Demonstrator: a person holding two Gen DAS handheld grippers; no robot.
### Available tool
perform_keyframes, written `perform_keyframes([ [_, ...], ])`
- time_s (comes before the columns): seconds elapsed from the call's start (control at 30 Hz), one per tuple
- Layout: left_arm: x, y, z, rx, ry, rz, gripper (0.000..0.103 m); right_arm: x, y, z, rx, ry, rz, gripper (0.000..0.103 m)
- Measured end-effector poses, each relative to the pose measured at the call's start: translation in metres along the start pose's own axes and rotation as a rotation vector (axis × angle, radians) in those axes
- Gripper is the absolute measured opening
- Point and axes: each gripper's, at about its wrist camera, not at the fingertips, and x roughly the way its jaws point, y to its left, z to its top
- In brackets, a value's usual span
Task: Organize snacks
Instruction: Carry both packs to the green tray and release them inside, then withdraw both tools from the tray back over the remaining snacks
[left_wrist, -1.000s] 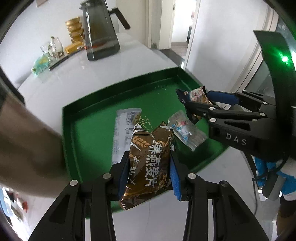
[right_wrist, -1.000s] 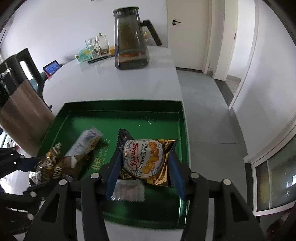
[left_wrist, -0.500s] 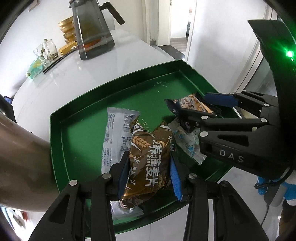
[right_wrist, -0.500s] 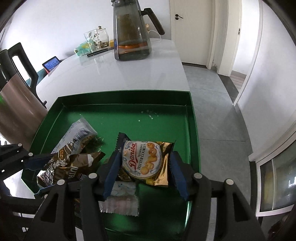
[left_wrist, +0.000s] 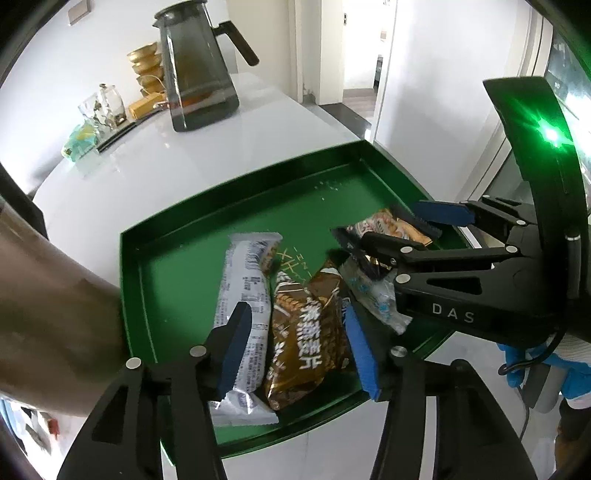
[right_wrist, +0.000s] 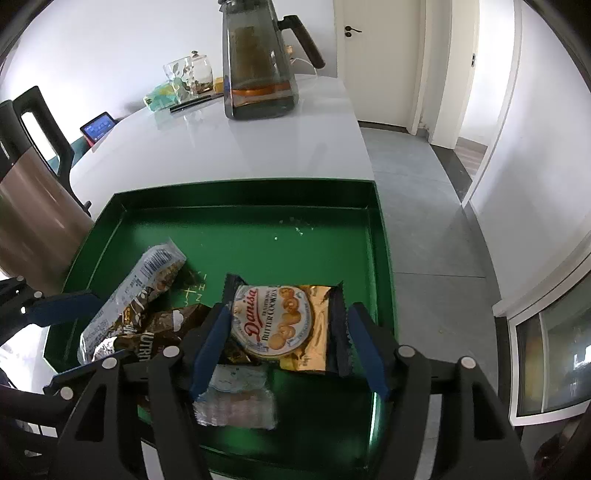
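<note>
Both grippers are hovering over the green tray (right_wrist: 380, 236) on the white table (right_wrist: 258, 147). The left gripper (left_wrist: 295, 339) is standing open, its jaws having just been widening; the brown oat-cereal packet (left_wrist: 306, 332) is lying between the blue pads, apart from the left pad and close against the right one, resting on the tray floor partly over the white wafer packet (left_wrist: 247, 280). The right gripper (right_wrist: 288, 347) is likewise open, jaws just widened, with clear gaps on either side of the Danisa butter cookie packet (right_wrist: 284, 325), which is lying flat near the tray's right wall. A clear-wrapped snack (right_wrist: 236, 402) is sitting just below it. A glass pitcher (right_wrist: 258, 62) is standing well behind the tray.
</note>
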Motion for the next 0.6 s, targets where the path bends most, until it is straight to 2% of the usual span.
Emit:
perform_keyframes([
  [0.33, -0.032, 0.005, -0.010, -0.017, -0.042, -0.016, 0.048, -0.032, 0.011, 0.002, -0.018, -0.045, -0.033, 0.071],
  [0.6, -0.073, 0.014, -0.041, -0.022, -0.076, -0.057, 0.048, -0.074, 0.036, -0.018, -0.040, -0.060, -0.057, 0.072],
])
